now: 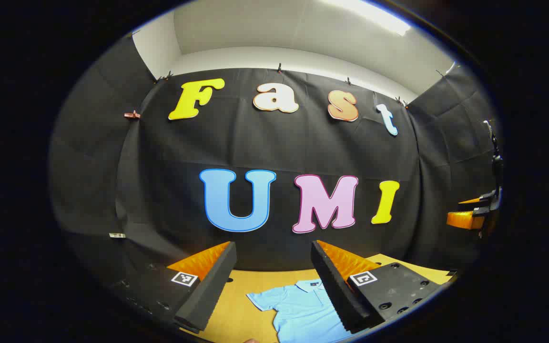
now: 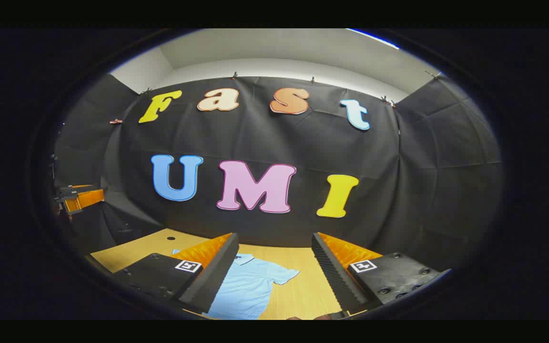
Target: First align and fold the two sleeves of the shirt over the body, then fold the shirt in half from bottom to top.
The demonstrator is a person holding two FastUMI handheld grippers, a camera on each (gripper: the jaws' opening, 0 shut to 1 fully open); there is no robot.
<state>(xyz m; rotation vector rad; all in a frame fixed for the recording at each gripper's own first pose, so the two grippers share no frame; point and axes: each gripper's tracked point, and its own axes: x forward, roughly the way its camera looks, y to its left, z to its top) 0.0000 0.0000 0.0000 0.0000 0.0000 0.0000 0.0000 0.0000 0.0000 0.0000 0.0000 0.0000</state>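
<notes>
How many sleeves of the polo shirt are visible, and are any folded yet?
2, neither folded. One sleeve lies spread flat on the table in the left gripper view; the other sleeve is spread flat in the right gripper view.

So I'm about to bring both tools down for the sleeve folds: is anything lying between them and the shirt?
Nothing visible does. The light blue shirt lies spread flat on the wooden table, both sleeves out. The left tool and the right tool hang open above it, with only air between.
</notes>
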